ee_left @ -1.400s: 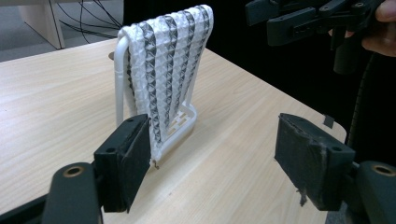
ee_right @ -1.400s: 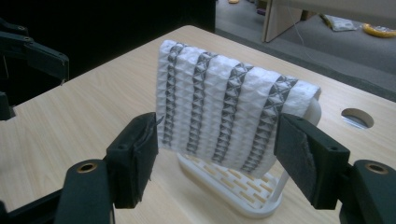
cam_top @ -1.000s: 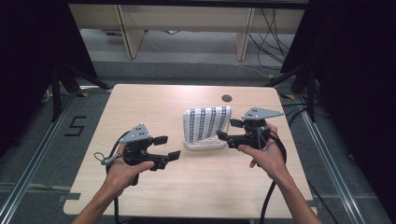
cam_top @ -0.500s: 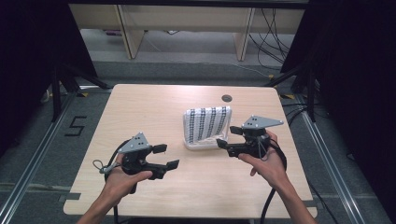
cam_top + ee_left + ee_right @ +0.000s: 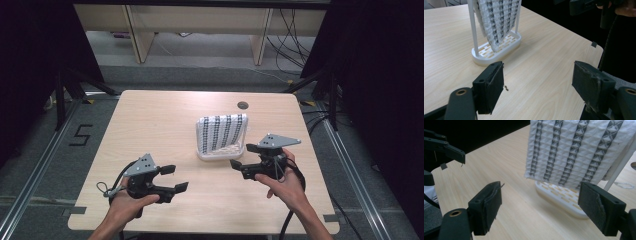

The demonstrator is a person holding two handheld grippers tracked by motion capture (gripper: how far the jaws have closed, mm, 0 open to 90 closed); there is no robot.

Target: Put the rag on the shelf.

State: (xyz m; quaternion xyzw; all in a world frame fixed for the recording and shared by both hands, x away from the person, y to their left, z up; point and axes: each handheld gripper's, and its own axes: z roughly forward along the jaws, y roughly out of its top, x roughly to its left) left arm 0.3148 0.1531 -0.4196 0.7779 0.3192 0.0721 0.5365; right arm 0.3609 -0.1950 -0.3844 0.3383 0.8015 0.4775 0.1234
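A: The cloth (image 5: 222, 132) hangs over its white rack (image 5: 220, 152) a little toward the right edge and far edge of the table (image 5: 150, 125), and both tools sit nearer the front edge, clear of it.

B: The right gripper (image 5: 241, 158) is closest, just off the rack's right end. Its jaws have just been opening, they stand wide, and there's nothing between them. In the right gripper view the striped cloth fills the gap ahead, untouched.

A: And the left gripper (image 5: 175, 178) sits low by the front edge, well apart from the rack, jaws spread and empty too.

B: Both hands grip from behind, wrists low, tools roughly level, noses aimed inward at the rack.

A: The risk, I'd say, is that rack. It looks light. Pinch the cloth and pull sideways, and the whole frame could tip or slide toward the edge.

B: Or a jaw catches a thin upright post along with the fabric. That would drag the stand instead of freeing the cloth.
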